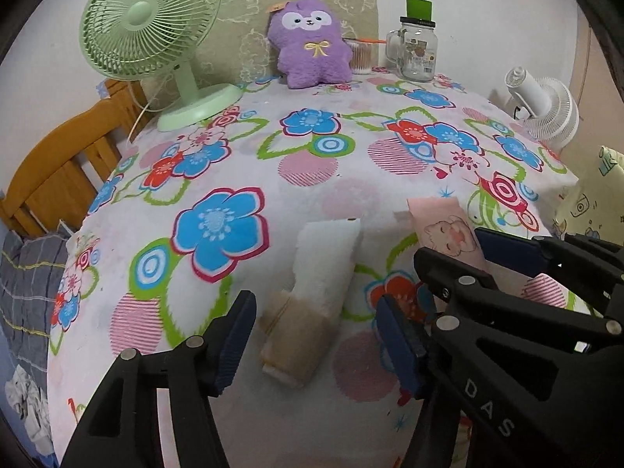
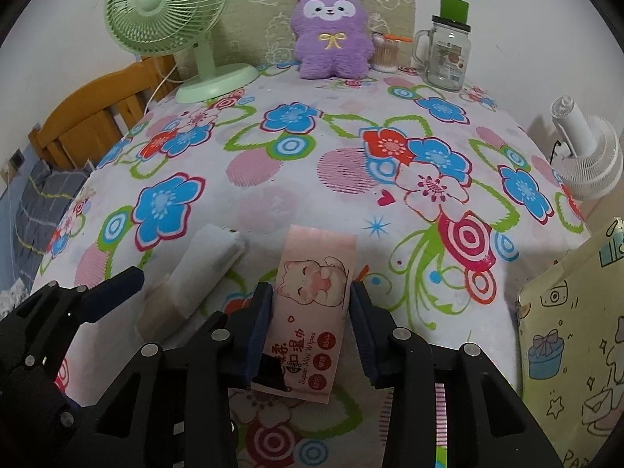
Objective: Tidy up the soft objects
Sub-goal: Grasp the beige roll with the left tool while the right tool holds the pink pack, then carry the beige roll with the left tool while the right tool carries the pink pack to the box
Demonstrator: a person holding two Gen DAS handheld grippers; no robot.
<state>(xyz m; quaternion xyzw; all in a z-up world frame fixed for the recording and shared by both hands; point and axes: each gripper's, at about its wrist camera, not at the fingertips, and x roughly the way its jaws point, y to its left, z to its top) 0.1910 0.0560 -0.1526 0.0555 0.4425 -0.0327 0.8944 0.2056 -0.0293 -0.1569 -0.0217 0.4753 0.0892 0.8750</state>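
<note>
Wipes pack [image 2: 312, 304], long axis pointing away, seemingly pinched by right claw [image 2: 312, 325]; left claw [image 1: 316, 341] wide.

Black grippers [image 1: 316, 335], blue-padded jaws

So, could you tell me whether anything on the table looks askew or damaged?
Nothing looks damaged or spilled. The white pack lies at a slant, unaligned with the wipes pack between the right gripper pads. The plush sits upright at the back.
</note>
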